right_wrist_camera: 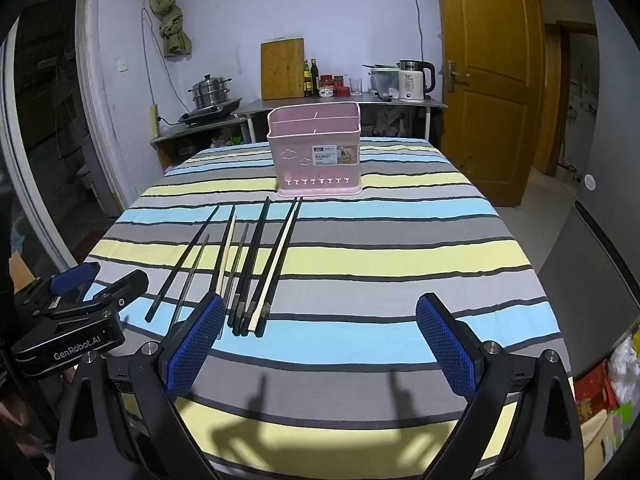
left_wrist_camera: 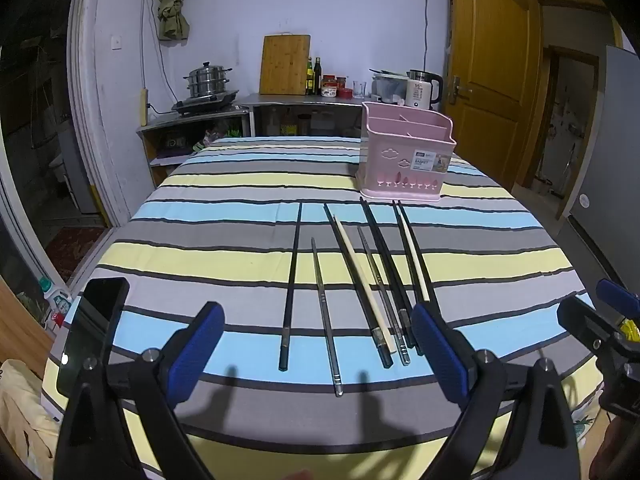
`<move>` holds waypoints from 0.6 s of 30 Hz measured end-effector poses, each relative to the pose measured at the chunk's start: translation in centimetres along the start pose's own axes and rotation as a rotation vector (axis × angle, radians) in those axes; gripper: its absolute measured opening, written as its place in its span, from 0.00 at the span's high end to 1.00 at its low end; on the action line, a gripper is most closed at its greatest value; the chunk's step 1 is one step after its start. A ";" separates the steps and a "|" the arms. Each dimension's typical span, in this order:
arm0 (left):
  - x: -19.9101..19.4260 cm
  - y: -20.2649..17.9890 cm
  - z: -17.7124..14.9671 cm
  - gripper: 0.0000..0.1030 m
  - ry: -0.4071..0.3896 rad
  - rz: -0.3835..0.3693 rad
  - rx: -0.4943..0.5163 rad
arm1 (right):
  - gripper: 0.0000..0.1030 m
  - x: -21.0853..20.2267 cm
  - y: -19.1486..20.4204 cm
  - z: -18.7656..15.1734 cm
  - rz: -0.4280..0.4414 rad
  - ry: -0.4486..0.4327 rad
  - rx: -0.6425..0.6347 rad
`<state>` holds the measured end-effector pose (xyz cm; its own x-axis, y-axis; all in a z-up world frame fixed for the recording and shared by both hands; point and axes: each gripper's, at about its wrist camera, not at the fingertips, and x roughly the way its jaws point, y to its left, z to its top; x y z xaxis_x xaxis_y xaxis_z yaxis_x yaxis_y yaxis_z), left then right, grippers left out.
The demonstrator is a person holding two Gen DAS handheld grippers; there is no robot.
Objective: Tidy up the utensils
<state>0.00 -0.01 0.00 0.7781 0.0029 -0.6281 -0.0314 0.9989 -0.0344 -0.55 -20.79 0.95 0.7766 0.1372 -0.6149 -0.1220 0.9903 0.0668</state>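
Observation:
Several chopsticks, black, grey metal and pale wood, lie side by side on the striped tablecloth (left_wrist_camera: 240,184), pointing toward a pink utensil basket (left_wrist_camera: 406,152) at the far right. My left gripper (left_wrist_camera: 317,312) hovers open over their near ends, with a black chopstick (left_wrist_camera: 292,280) and a pale chopstick (left_wrist_camera: 362,276) in the gap, untouched. In the right wrist view the basket (right_wrist_camera: 314,148) stands straight ahead. My right gripper (right_wrist_camera: 320,300) is open and empty over bare cloth, and the chopsticks, one of them pale (right_wrist_camera: 277,260), lie by its left finger. Each view shows the other gripper at its edge.
Behind the table a counter (right_wrist_camera: 280,104) carries a steamer pot (left_wrist_camera: 208,80), a cutting board (left_wrist_camera: 285,65), bottles and a kettle (right_wrist_camera: 414,80). A wooden door (right_wrist_camera: 488,80) stands at the right. The table drops off to the floor on both sides.

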 end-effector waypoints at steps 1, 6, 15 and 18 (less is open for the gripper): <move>0.0 0.0 0.0 0.07 0.000 -0.001 -0.001 | 0.06 0.1 0.0 0.0 -0.001 0.000 0.001; 0.0 0.0 0.0 0.07 0.000 -0.002 -0.002 | 0.06 0.1 -0.1 0.2 -0.002 -0.001 0.004; 0.0 0.0 0.0 0.07 -0.001 -0.001 0.000 | 0.06 0.1 -0.1 0.1 -0.004 -0.002 0.005; 0.1 0.2 -0.1 0.07 0.001 -0.004 0.001 | 0.06 0.1 -0.1 0.2 -0.002 0.001 0.006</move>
<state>0.02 0.14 -0.10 0.7775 -0.0008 -0.6289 -0.0279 0.9990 -0.0357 -0.32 -20.86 0.98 0.7764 0.1347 -0.6157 -0.1161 0.9907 0.0703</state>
